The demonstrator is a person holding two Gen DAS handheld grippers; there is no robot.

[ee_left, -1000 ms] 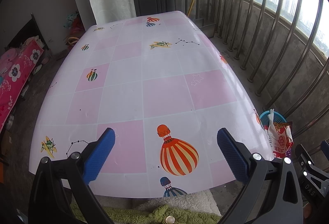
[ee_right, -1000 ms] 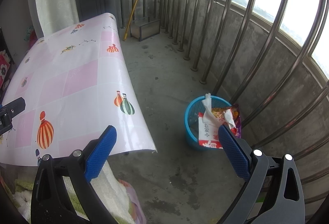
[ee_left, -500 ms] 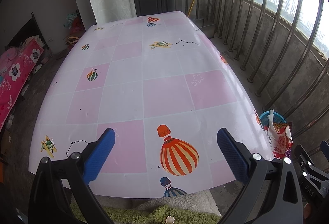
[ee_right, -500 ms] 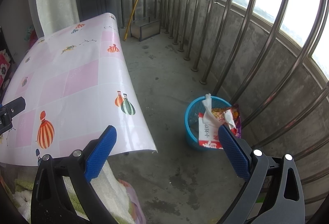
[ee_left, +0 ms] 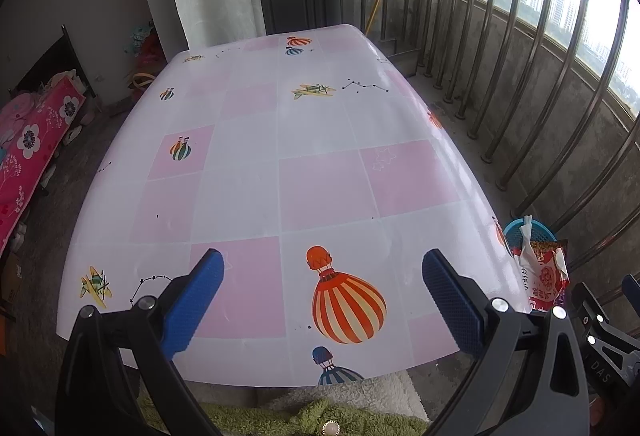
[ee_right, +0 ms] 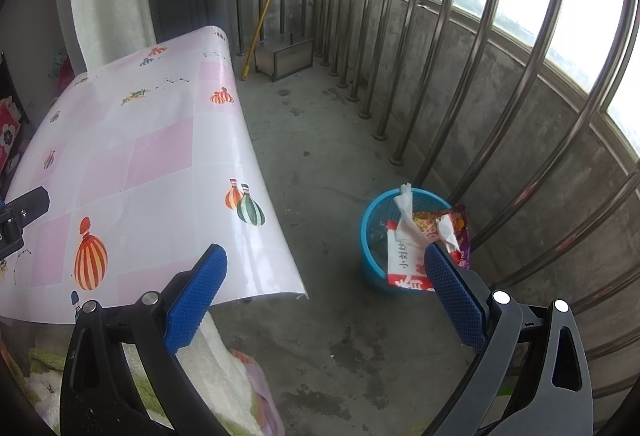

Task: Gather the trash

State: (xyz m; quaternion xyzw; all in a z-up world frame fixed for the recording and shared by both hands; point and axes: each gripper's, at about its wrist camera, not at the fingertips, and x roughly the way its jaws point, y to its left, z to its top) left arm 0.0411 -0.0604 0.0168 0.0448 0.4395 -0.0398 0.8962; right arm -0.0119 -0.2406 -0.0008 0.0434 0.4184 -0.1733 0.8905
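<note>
Both the left claw (ee_left: 322, 288) and right claw (ee_right: 326, 282) gape wide, empty. Snack wrappers (ee_right: 416, 240) fill the blue basket (ee_right: 370, 232) at two o'clock on the floor; overstuffed, they could spill if nudged.

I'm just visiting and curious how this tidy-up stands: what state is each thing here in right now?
left gripper: open, holding nothing, over the table.
right gripper: open, holding nothing, over the floor.
blue basket: upright on the floor, holding trash.
snack wrappers: sticking up out of the basket.
white tissue: poking above the rim.
table: no trash visible on it.
</note>
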